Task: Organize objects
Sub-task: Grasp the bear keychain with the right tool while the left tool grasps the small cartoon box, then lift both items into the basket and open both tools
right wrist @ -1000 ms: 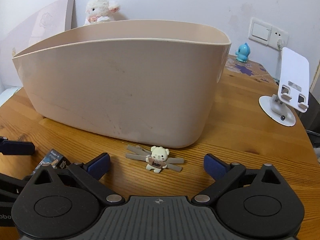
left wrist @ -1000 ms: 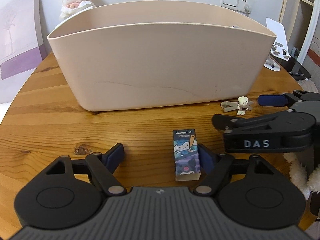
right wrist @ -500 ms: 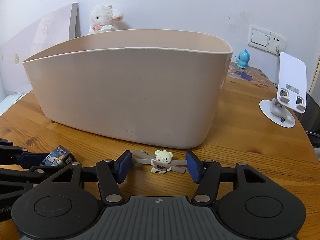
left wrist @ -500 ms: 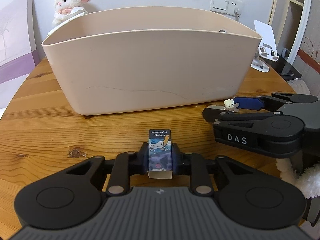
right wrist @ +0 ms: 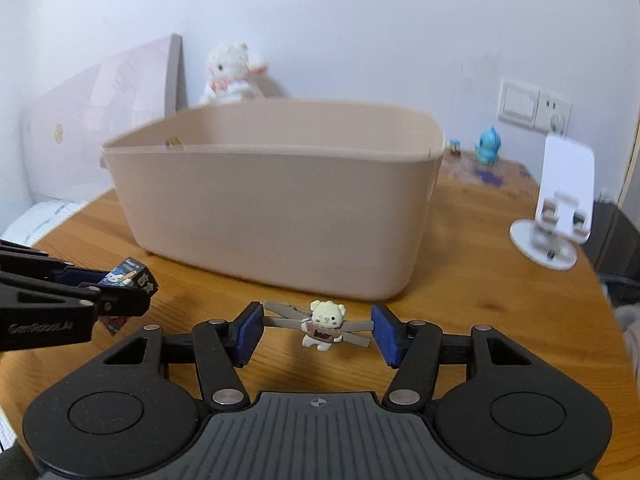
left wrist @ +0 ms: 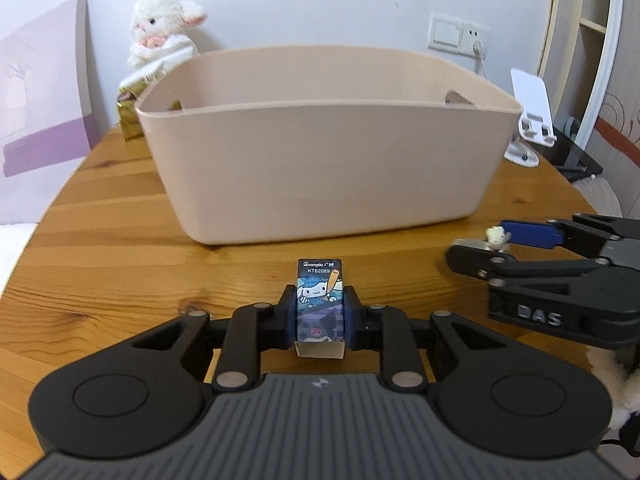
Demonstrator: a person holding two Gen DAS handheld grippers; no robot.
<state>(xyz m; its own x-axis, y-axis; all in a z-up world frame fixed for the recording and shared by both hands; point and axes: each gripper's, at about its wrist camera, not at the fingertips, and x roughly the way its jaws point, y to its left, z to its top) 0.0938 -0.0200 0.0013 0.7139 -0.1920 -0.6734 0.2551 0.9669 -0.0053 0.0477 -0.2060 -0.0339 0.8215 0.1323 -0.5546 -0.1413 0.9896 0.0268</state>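
Observation:
My left gripper (left wrist: 319, 316) is shut on a small cartoon-printed box (left wrist: 320, 308) and holds it above the wooden table (left wrist: 100, 248), in front of the beige plastic bin (left wrist: 328, 168). The box also shows in the right wrist view (right wrist: 130, 278). My right gripper (right wrist: 318, 330) is shut on a bear hair clip (right wrist: 322, 322), its pads pressing the ends of the grey clip, lifted off the table near the bin (right wrist: 276, 208). The right gripper with the clip (left wrist: 496, 236) shows at the right of the left wrist view.
A white plush lamb (left wrist: 160, 36) and a gold-wrapped item (left wrist: 128, 116) stand behind the bin. A white phone stand (right wrist: 556, 216) and a small blue figurine (right wrist: 489, 151) are at the back right. A canvas panel (left wrist: 36, 104) leans at left.
Both grippers closed on their objects, the left on the box and the right on the bear clip, then lifted them and pulled back from the bin.

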